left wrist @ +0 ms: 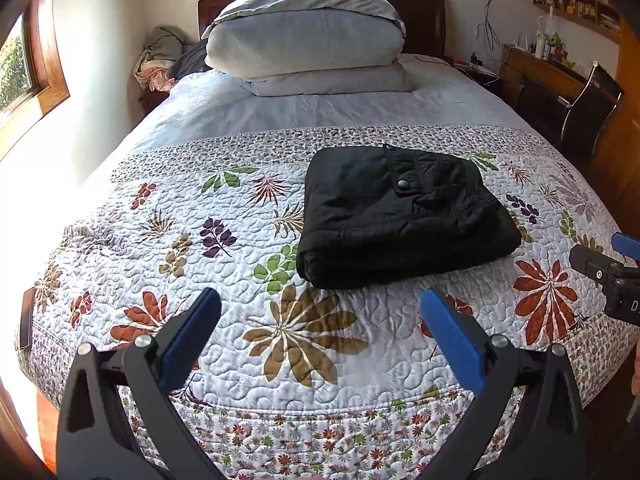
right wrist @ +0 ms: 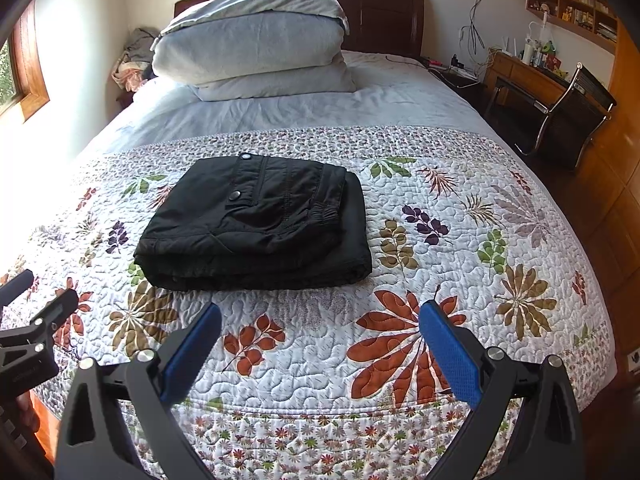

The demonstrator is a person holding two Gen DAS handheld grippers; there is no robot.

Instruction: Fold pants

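Black pants (left wrist: 404,216) lie folded into a compact rectangle on the floral quilt (left wrist: 248,344), with a snap pocket flap on top. They also show in the right wrist view (right wrist: 256,228). My left gripper (left wrist: 320,300) is open and empty, held above the quilt a little short of the pants' near edge. My right gripper (right wrist: 320,312) is open and empty, also back from the pants, near the foot of the bed. The right gripper shows at the right edge of the left wrist view (left wrist: 608,272); the left gripper shows at the left edge of the right wrist view (right wrist: 36,320).
A stack of grey pillows and a folded duvet (left wrist: 308,40) sits at the head of the bed. A desk with clutter (right wrist: 532,72) and a black chair (right wrist: 572,120) stand to the right. A window (left wrist: 24,60) is on the left wall.
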